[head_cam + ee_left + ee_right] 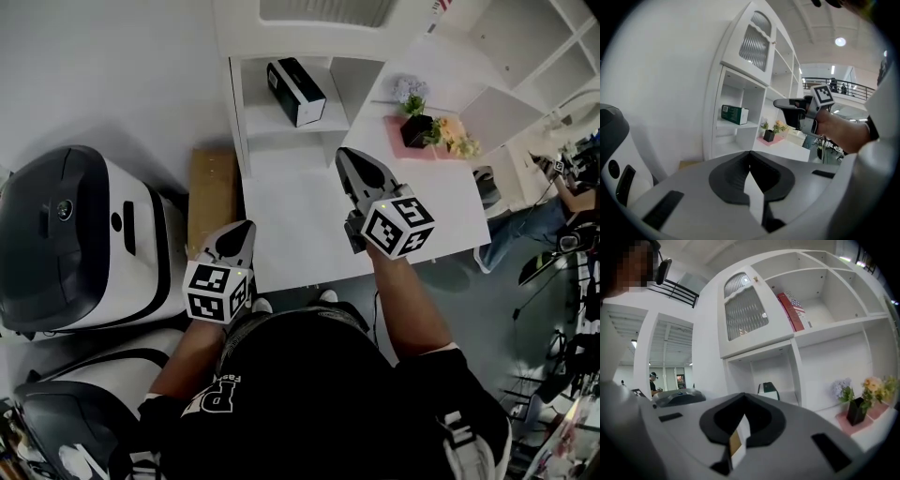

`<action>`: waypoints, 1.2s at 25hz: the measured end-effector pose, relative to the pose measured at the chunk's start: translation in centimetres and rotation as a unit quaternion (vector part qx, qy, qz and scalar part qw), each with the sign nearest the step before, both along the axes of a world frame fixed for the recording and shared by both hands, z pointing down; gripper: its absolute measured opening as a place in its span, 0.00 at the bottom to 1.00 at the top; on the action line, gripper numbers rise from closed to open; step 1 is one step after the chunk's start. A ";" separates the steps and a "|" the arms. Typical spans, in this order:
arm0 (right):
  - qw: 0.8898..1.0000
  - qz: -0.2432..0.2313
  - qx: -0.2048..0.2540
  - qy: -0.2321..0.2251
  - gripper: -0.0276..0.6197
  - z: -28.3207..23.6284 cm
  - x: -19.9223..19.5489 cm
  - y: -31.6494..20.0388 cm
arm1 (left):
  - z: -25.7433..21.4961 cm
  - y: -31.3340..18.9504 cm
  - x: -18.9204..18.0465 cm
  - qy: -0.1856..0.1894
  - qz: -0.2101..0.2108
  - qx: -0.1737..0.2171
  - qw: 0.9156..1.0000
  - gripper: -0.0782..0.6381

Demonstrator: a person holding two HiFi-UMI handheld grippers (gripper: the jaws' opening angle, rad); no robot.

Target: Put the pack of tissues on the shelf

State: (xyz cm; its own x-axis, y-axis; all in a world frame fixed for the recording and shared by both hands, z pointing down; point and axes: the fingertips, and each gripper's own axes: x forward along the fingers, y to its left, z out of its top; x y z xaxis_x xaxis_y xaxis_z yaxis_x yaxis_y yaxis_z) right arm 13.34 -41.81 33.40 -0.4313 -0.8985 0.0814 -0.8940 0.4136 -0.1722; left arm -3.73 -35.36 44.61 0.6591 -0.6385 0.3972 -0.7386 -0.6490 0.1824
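On a shelf (281, 131) in the white cabinet's open compartment sits the dark green-and-white rectangular pack of tissues (296, 91), well apart from both grippers. Over the white table (300, 234), the right gripper (343, 155) shows jaws pressed together, empty; the left gripper (246, 227), at the table's near-left corner, likewise.

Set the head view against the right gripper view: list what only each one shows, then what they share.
Only the head view: the black-and-white machine left of the shelf unit and the brown box beside it. Only the right gripper view: red books on an upper shelf. Both: the pack of tissues in the open shelf compartment, and the potted flowers.
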 end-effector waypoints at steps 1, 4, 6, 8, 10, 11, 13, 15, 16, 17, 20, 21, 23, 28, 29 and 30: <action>1.000 0.001 -0.001 0.002 0.06 0.3 -0.1 0.4 | 0.0 0.0 0.0 0.000 0.004 0.000 1.000 0.13; 1.000 0.006 -0.005 0.002 0.05 1.3 -0.4 1.7 | -0.1 0.0 -0.1 0.002 0.014 0.003 1.000 0.13; 1.000 0.011 -0.007 -0.007 0.05 2.1 -0.6 2.8 | -0.2 0.0 -0.2 0.003 0.021 0.003 1.000 0.13; 1.000 0.016 -0.011 -0.023 0.05 3.0 -0.8 3.9 | -0.3 0.0 -0.4 0.004 0.029 0.003 1.000 0.13; 0.999 0.021 -0.016 -0.039 0.05 3.8 -1.1 4.9 | -0.3 0.0 -0.6 0.005 0.037 0.002 0.999 0.13; 0.999 0.022 -0.019 -0.045 0.05 4.2 -1.3 5.3 | -0.3 0.1 -0.7 0.005 0.042 0.002 0.999 0.13; 0.998 0.024 -0.024 -0.051 0.05 4.8 -1.8 6.0 | -0.3 0.1 -0.7 0.006 0.051 0.002 0.999 0.13; 0.998 0.026 -0.028 -0.051 0.05 5.2 -2.1 6.6 | -0.3 0.3 -0.5 0.005 0.060 0.004 0.998 0.13; 0.998 0.026 -0.030 -0.051 0.05 5.4 -2.2 6.9 | -0.3 0.4 -0.4 0.005 0.062 0.006 0.998 0.13; 0.998 0.025 -0.032 -0.051 0.05 5.6 -2.3 7.1 | -0.4 0.6 -0.3 0.006 0.063 0.008 0.998 0.13; 0.998 0.014 -0.040 -0.049 0.05 6.0 -2.5 8.0 | -1.0 1.1 0.0 0.011 0.056 0.015 0.998 0.13; 0.998 0.008 -0.041 -0.046 0.05 6.0 -2.5 8.3 | -1.3 1.4 0.1 0.013 0.051 0.018 0.998 0.13; 0.998 -0.004 -0.043 -0.042 0.05 6.0 -2.4 9.0 | -1.8 1.9 0.3 0.015 0.041 0.023 0.999 0.13; 0.997 -0.050 -0.048 -0.029 0.05 6.2 -1.8 11.3 | -2.2 4.1 1.6 0.017 0.006 0.023 1.000 0.13; 0.997 -0.057 -0.049 -0.024 0.05 6.3 -1.5 11.8 | -2.2 4.7 2.1 0.017 0.002 0.022 1.000 0.13; 0.997 -0.063 -0.050 -0.020 0.05 6.4 -1.1 12.4 | -2.1 5.4 2.6 0.016 -0.001 0.022 1.000 0.13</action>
State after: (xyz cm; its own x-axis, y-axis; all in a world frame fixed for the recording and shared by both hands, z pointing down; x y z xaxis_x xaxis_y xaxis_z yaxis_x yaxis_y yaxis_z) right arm 12.24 -29.38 39.76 -0.5444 -0.8256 0.1484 -0.8281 0.5009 -0.2517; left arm -1.13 -29.94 42.47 0.6696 -0.6558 0.3487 -0.7342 -0.6555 0.1771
